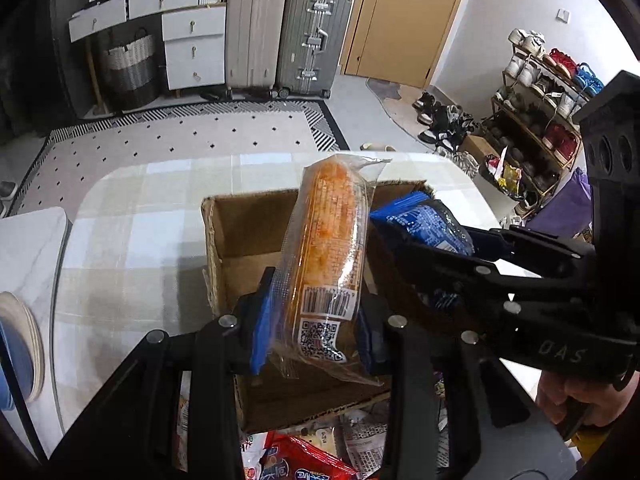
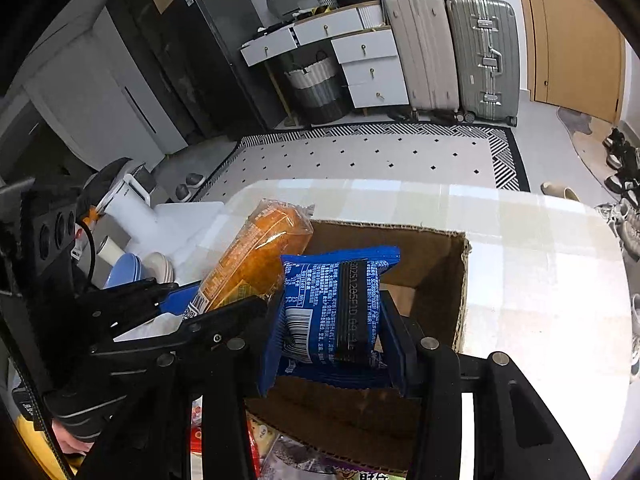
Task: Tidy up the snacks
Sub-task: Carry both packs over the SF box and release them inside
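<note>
- Checked bench (image 1: 132,216) carries an open cardboard box (image 1: 240,232).
- Left gripper (image 1: 316,320) jaws clamp an orange bread packet (image 1: 328,240) above it; right gripper (image 2: 332,336) jaws clamp a blue snack packet (image 2: 332,300).
- Dropping step: next, lower both inside the box, then release.
</note>
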